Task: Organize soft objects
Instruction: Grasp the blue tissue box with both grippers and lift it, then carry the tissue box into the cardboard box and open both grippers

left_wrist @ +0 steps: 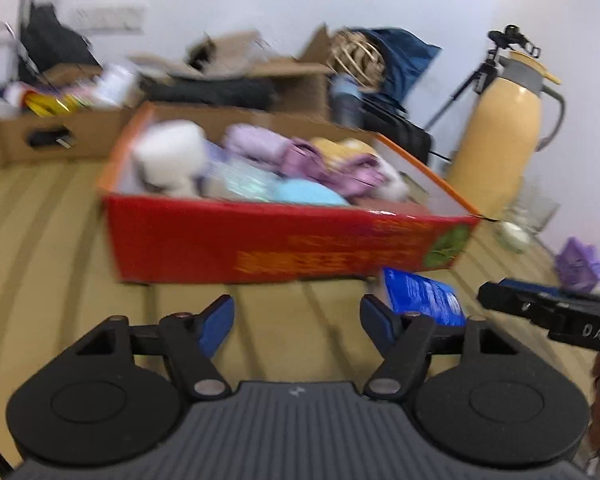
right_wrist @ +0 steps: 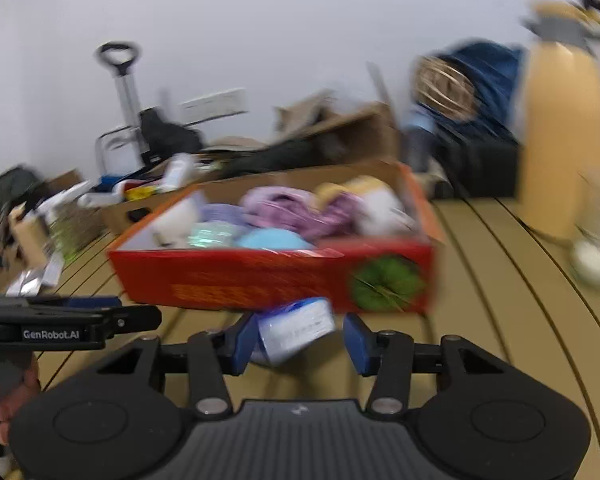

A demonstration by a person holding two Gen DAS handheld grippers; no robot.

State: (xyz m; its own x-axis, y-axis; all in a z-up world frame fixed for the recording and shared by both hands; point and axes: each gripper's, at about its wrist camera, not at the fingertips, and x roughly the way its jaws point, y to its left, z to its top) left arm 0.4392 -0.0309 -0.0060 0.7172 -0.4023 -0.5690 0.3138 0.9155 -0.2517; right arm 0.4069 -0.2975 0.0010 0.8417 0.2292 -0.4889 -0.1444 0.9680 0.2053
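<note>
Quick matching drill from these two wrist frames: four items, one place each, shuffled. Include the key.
Items:
1. blue packet
2. white plush
3. yellow thermos
4. purple object

Places:
A. inside the red box, at its left end
B. standing upright beyond the box's right corner
C. on the table in front of the box, between the right gripper fingers
D. on the table at far right, outside the box

Pairs: 1-C, 2-A, 3-B, 4-D
</note>
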